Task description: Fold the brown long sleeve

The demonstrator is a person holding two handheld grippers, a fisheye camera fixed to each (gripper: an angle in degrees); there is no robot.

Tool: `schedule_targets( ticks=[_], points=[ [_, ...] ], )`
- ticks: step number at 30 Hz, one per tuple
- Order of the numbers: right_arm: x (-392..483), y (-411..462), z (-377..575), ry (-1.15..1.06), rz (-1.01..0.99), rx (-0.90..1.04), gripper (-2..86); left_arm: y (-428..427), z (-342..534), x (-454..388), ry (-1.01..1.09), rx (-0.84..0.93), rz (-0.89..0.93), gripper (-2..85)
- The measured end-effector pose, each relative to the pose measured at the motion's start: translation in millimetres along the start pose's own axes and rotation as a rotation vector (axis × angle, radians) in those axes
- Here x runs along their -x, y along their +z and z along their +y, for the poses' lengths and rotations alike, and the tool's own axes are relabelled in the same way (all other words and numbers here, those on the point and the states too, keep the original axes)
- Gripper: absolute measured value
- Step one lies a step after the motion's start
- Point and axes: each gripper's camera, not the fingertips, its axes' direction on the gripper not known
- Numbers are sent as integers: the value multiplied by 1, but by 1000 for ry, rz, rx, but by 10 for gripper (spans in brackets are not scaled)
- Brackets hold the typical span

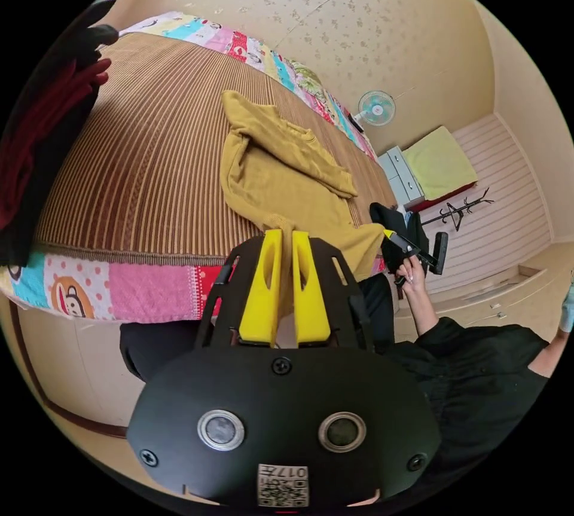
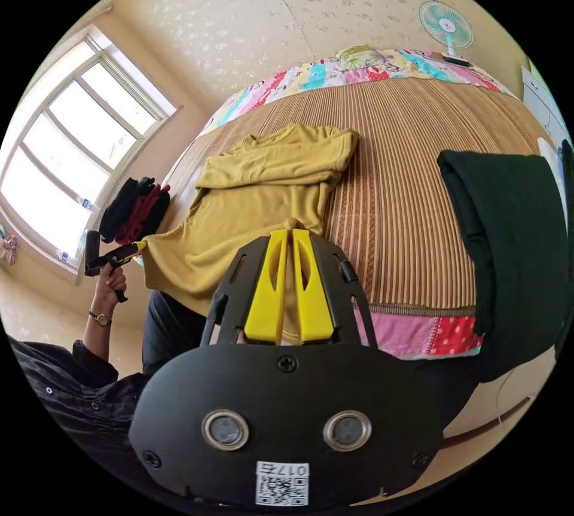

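Mustard long sleeve (image 2: pixel 263 193) on striped mat (image 2: pixel 418 181)

Soft matt knit shirt (image 1: pixel 281 181), ribbed woven mat (image 1: pixel 149 169)

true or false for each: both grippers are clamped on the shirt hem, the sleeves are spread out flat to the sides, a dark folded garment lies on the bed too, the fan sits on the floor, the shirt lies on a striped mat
1. Both grippers pinch the hem of the brown long sleeve: true; the left gripper and the right gripper each have fabric between shut jaws.
2. Sleeves spread out to the sides: false; they are folded across the chest.
3. A dark folded garment lies on the bed: true.
4. The fan sits on the floor: false; it is up by the wall beyond the bed.
5. The shirt lies on a striped mat: true.
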Motion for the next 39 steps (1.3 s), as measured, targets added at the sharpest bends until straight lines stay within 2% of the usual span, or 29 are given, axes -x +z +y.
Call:
schedule_targets(
  ticks=[2,5,8,12,14,16,19,23,25,28,31,34,36,39],
  points=[
    [-6,-3,-23,25,41,-23,38,-10,-21,5,-1,-33,-19,59],
    [-26,-4,-40,93,128,-54,78,-24,-34,24,-76,-93,-49,171],
    [-45,-9,-24,111,47,-57,91,-30,-21,33,-67,-106,-35,173],
    [-73,14,23,131,-6,55,100,-16,6,56,-109,-62,-119,167],
    [-86,24,43,155,-70,80,106,-13,11,70,-130,-66,-83,160],
    [-99,39,62,181,-170,103,109,-9,12,87,-161,-40,-18,121],
    [-107,63,80,204,-214,150,88,-10,13,104,-206,2,59,77],
    [-120,61,99,267,-272,114,42,-35,20,103,-160,-2,166,52],
    [-134,33,103,277,-452,33,36,-64,27,97,-90,-46,399,51],
    [-148,-22,101,209,-663,-87,33,-98,35,87,-17,-73,619,50],
    [-148,-74,106,52,-691,-88,32,-127,51,77,76,-65,759,50],
    [-152,-107,134,-59,-774,-2,31,-144,86,76,86,-45,828,50],
    [-146,-123,158,-117,-756,41,31,-150,113,77,65,-36,847,50],
    [-145,-155,194,-131,-779,-13,31,-158,148,74,43,-30,872,50]
  ],
)
